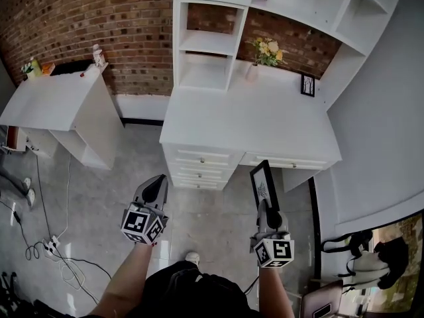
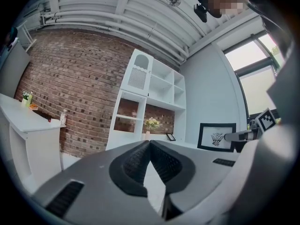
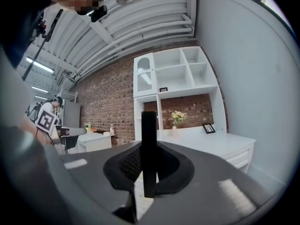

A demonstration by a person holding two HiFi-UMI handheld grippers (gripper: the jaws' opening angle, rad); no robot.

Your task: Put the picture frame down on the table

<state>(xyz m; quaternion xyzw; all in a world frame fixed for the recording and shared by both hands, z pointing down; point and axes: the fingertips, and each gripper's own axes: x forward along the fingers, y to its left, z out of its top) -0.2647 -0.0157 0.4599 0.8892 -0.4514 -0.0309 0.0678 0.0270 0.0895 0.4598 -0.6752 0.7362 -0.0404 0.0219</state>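
Right gripper (image 1: 267, 212) is clamped on the lower edge of the picture frame (image 1: 262, 183), jaws narrow with the black frame edge pinched between the pads, frame upright above the jaws; frame is in the air over the floor, short of the white table (image 1: 265, 128), not touching it; left gripper (image 1: 159, 180) is empty, jaws together tip to tip, nothing between them; step in hand looks like the carry to the table, placement not yet done; to do it well, hold the pinch firm, aim for the bare middle of the tabletop, well apart from the flower vase (image 1: 254, 71) and the small framed picture (image 1: 307, 85) at the back; set the bottom edge on the surface before easing the jaws; a thin frame held by one edge will likely tip if let go standing, so lay it flat or steady it with the left gripper.
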